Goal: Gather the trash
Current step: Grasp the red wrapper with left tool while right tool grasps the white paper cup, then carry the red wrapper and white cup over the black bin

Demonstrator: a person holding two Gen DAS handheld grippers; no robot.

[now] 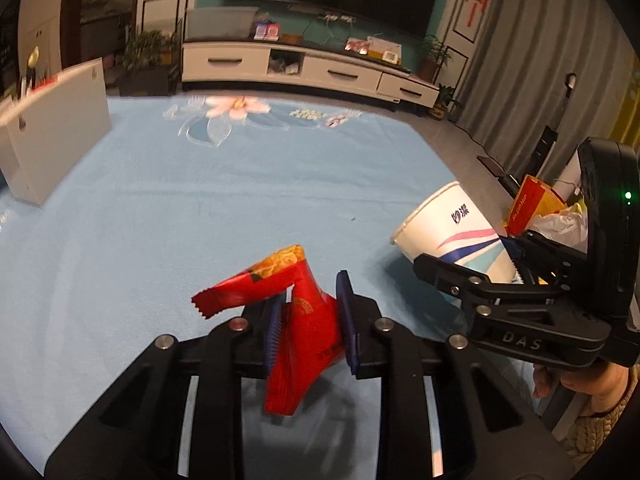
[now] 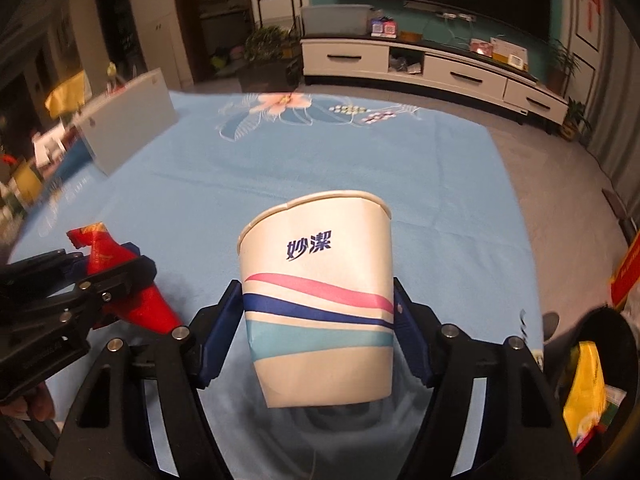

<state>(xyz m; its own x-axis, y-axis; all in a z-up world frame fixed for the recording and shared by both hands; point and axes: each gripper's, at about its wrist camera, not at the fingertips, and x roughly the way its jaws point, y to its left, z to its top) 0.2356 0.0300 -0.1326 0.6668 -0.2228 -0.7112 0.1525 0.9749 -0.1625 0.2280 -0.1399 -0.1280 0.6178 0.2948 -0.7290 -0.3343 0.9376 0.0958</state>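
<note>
My left gripper (image 1: pixel 310 316) is shut on a red snack wrapper (image 1: pixel 304 332) and holds it a little above the blue tablecloth (image 1: pixel 200 208). My right gripper (image 2: pixel 318 320) is shut on a white paper cup (image 2: pixel 320 304) with pink and blue stripes, held tilted above the cloth. The cup (image 1: pixel 456 232) and the right gripper (image 1: pixel 500 292) also show at the right of the left wrist view. The wrapper (image 2: pixel 120 280) and the left gripper (image 2: pixel 108 276) show at the left of the right wrist view.
A black trash bin (image 2: pixel 592 384) with yellow and white rubbish stands off the table's right edge; it also shows in the left wrist view (image 1: pixel 560 216). A white box (image 1: pixel 56 128) stands at the table's far left. A TV cabinet (image 1: pixel 304 68) lies beyond.
</note>
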